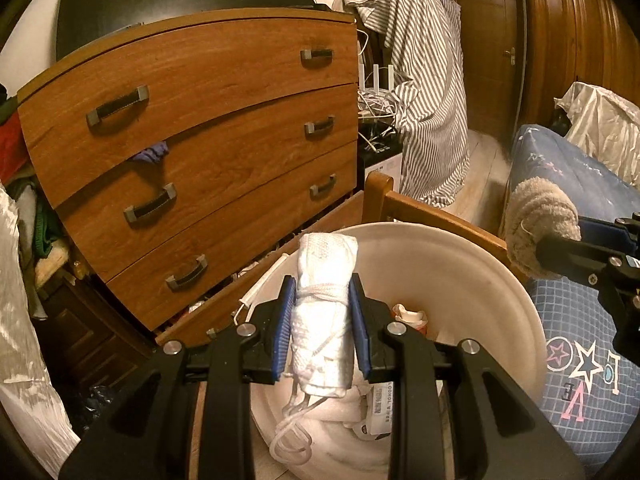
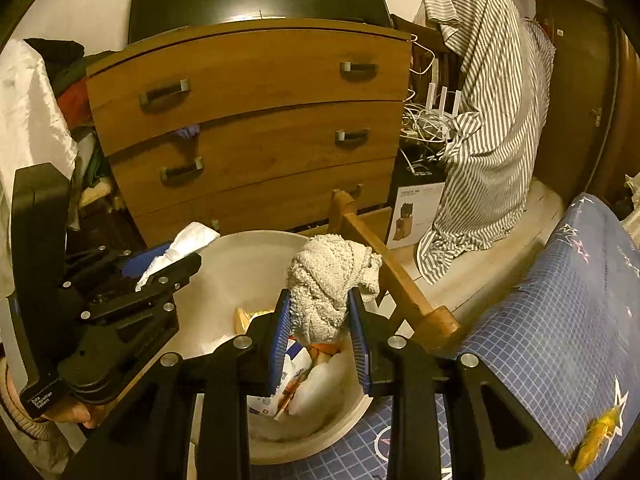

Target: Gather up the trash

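Observation:
My left gripper (image 1: pixel 322 298) is shut on a rolled white cloth bundle tied with string (image 1: pixel 326 320), held over the mouth of a round white bin (image 1: pixel 480 280). My right gripper (image 2: pixel 318 312) is shut on a balled beige knitted sock (image 2: pixel 330 280), above the same white bin (image 2: pixel 240 256). Inside the bin lie white wrappers and packets (image 2: pixel 296 380). In the left wrist view the sock (image 1: pixel 536 216) and right gripper show at the right edge. The left gripper (image 2: pixel 160 264) with its white cloth (image 2: pixel 188 240) appears at the left of the right wrist view.
A wooden chest of drawers (image 1: pixel 208 152) stands just behind the bin. A wooden bed frame rail (image 2: pixel 396 280) runs past the bin's right side, with a blue patterned bedsheet (image 2: pixel 560 320) beyond it. A striped shirt (image 1: pixel 424 92) hangs over cables. A yellow wrapper (image 2: pixel 596 436) lies on the bed.

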Motion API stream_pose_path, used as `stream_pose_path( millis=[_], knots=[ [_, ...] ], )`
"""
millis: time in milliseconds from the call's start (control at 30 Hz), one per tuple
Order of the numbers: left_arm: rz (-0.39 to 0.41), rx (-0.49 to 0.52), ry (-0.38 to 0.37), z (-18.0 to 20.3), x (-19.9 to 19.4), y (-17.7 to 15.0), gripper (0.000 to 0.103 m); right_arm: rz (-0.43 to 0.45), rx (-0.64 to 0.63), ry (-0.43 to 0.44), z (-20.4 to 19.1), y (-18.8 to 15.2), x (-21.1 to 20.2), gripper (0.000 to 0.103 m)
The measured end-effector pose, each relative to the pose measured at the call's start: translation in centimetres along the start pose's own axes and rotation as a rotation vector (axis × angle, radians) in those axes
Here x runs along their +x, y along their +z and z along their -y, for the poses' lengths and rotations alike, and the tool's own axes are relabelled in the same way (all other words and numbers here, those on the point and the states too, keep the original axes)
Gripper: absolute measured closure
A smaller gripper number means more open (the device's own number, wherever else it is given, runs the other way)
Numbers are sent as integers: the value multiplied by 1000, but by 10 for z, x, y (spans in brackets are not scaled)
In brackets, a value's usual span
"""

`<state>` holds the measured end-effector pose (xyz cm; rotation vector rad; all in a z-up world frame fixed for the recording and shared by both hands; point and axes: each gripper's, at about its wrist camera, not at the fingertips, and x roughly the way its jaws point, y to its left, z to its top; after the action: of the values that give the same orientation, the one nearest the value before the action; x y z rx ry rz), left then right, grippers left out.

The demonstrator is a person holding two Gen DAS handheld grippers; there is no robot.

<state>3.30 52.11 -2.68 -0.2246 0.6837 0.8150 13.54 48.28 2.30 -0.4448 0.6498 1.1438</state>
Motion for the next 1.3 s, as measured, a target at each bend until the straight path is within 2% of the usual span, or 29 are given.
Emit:
stream_pose_path(
  millis=[467,533,567,600,667,1133,1300],
  knots=[
    [-7,-4,0,0,3,1,76,4,-12,0,0,0,1,73],
    [-8,-7,6,0,4,1,76,2,-21,6,0,0,2,68],
    [-11,-9,10,0,5,1,67,3,-26,3,-1,0,2,62],
    [-13,-16,17,-1,6,1,47,9,-30,-1,-1,0,1,60],
    [0,-35,32,-4,6,0,32,15,-30,-2,0,-1,0,60],
    [14,-54,45,-6,-1,-2,32,39,-5,-57,11,-12,-15,60],
    [39,-73,42,-4,-14,-5,32,106,-7,-120,9,-23,-36,60]
  ],
)
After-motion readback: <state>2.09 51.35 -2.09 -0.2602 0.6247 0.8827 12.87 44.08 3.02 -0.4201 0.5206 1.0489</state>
